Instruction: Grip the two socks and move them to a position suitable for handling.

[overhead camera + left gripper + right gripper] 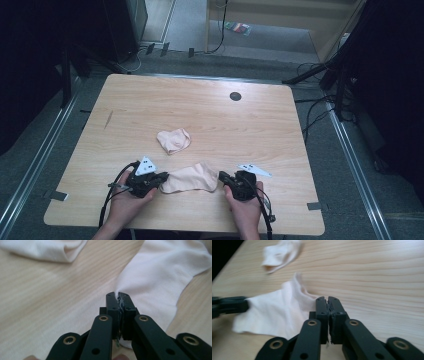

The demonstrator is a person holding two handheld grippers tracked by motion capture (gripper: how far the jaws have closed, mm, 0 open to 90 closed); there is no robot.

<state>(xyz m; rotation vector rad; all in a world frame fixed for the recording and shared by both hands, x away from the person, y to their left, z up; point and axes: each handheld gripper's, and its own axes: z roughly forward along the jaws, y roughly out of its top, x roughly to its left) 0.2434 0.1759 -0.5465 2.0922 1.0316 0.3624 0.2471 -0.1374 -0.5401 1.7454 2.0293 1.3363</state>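
Note:
A pale pink sock (pixel 192 177) lies stretched flat near the table's front edge, between my two grippers. My left gripper (pixel 162 178) is shut on the sock's left end; in the left gripper view its jaws (pixel 119 296) pinch the cloth (pixel 160 275). On the sock's right end my right gripper (pixel 221 176) is shut, and a bit of cloth shows between its jaws (pixel 327 301). In the right gripper view the sock (pixel 274 312) runs left to the left gripper (pixel 229 305). A second sock (pixel 174 140) lies bunched up in the middle of the table.
The wooden table (pixel 250 120) has a dark round hole (pixel 235 96) near its far edge. The bunched sock appears at the top of both gripper views (pixel 50 248) (pixel 280 253). Cables and stands lie on the floor around the table.

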